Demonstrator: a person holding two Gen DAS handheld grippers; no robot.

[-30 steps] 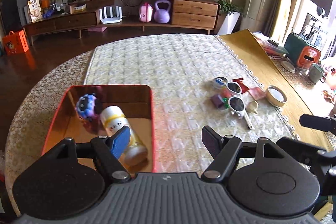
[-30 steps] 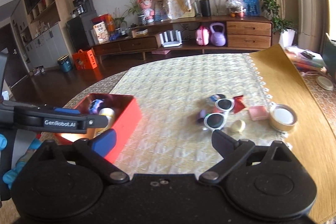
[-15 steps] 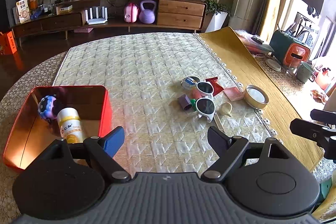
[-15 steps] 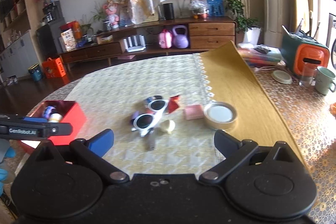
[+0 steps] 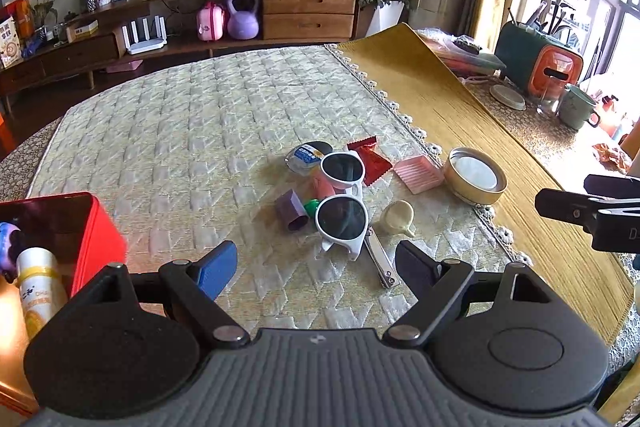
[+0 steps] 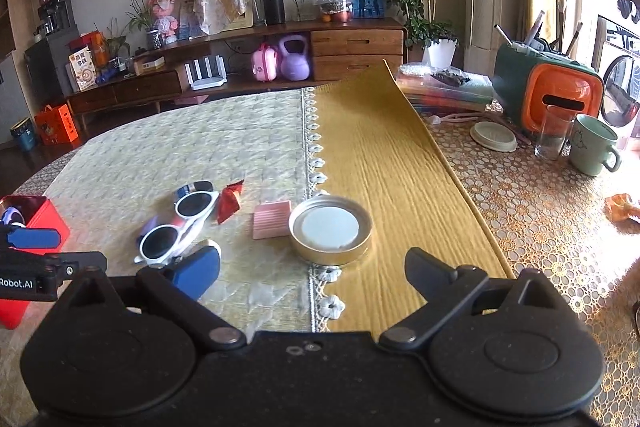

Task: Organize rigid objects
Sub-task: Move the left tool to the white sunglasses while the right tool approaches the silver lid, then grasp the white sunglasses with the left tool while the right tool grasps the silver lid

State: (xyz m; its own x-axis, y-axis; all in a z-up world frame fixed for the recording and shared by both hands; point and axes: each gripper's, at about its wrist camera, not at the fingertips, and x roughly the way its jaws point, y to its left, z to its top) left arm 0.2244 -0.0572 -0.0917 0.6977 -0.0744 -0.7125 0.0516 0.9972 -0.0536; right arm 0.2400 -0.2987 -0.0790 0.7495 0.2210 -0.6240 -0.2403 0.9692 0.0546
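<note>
white sunglasses (image 5: 342,211) w/ dark round lenses lie folded mid-pile on the quilted mat (image 5: 208,131), touching a purple block (image 5: 291,215) & red wrapper (image 5: 368,159); left gripper (image 5: 316,267) spread wide, empty, just short of them; right gripper (image 6: 312,267) also spread, empty, near round tin lid (image 6: 330,229)

Black tongs (image 5: 316,267) — one blue pad, one black; silver pivot screws, ribbed grey housing.

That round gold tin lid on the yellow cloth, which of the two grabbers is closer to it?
The right gripper: the gold lid lies just ahead, between its open fingers. The left gripper faces the white sunglasses, with the lid off to its right.
</note>
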